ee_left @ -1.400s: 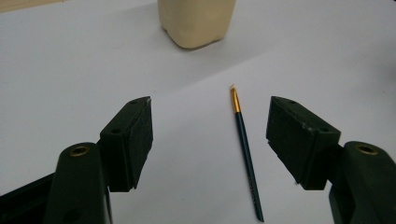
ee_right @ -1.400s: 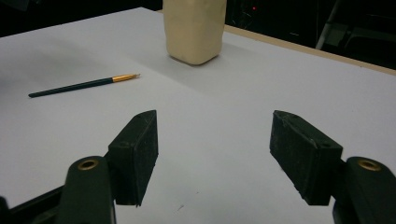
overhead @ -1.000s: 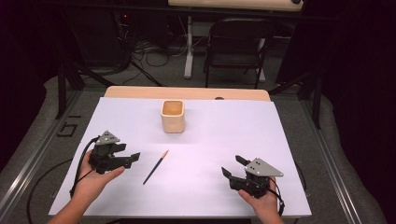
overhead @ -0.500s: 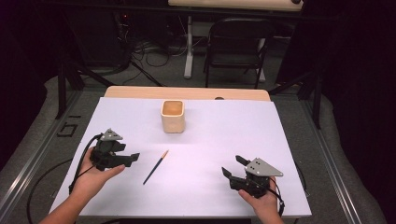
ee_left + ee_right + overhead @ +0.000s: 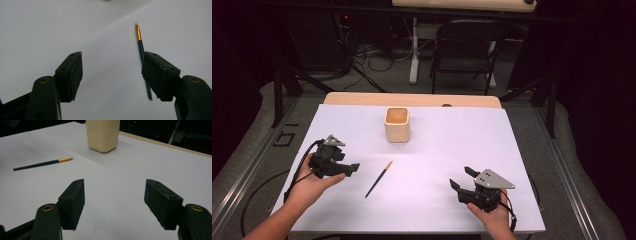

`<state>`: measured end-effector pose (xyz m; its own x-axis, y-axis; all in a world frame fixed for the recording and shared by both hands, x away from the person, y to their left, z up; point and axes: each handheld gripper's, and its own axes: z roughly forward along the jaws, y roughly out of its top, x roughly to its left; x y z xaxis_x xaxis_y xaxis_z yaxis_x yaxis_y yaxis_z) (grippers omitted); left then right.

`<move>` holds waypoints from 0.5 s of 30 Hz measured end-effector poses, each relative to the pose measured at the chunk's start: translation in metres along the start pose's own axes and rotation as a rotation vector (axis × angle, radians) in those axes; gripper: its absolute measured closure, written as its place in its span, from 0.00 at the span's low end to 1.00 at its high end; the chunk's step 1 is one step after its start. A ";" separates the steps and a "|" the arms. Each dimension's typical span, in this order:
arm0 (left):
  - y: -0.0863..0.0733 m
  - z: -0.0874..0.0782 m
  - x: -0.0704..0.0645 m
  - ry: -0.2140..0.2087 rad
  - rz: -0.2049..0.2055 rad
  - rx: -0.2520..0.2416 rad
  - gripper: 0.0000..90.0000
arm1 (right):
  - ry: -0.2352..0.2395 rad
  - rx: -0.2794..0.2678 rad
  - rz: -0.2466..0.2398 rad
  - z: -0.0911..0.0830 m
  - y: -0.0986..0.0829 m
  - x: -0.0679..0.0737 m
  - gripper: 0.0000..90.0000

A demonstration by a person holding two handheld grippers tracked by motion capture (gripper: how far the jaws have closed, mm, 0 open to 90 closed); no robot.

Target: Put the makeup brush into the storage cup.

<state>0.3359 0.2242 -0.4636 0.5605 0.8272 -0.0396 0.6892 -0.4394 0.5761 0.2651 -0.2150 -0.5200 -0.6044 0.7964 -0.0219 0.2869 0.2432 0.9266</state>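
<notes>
Covering most of the tabletop, the white sheet (image 5: 512, 145) carries a cream cup (image 5: 397, 124) near the middle of its far edge and a thin paintbrush (image 5: 378, 179) left of centre, toward the near edge. The brush lies flat, its long axis running from near-left to far-right, orange ferrule pointing toward the cup. The left gripper (image 5: 349, 169), jaws apart and holding nothing, sits just left of the brush and is clearly the nearer; in the left gripper view the handle (image 5: 143, 53) passes beside one jaw. The right gripper (image 5: 460, 178), also spread and empty, rests well apart near the near-right corner.
</notes>
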 end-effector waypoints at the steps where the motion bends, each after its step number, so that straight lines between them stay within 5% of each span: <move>1: 0.001 0.000 0.000 -0.002 -0.002 0.008 0.37 | -0.001 -0.002 0.000 0.000 0.000 0.000 0.36; 15: 0.010 0.005 0.002 0.004 0.002 0.110 0.38 | 0.004 0.009 -0.003 0.000 0.000 0.000 0.36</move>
<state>0.3461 0.2195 -0.4620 0.5603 0.8275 -0.0356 0.7346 -0.4766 0.4830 0.2653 -0.2149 -0.5205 -0.6082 0.7935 -0.0229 0.2917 0.2502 0.9232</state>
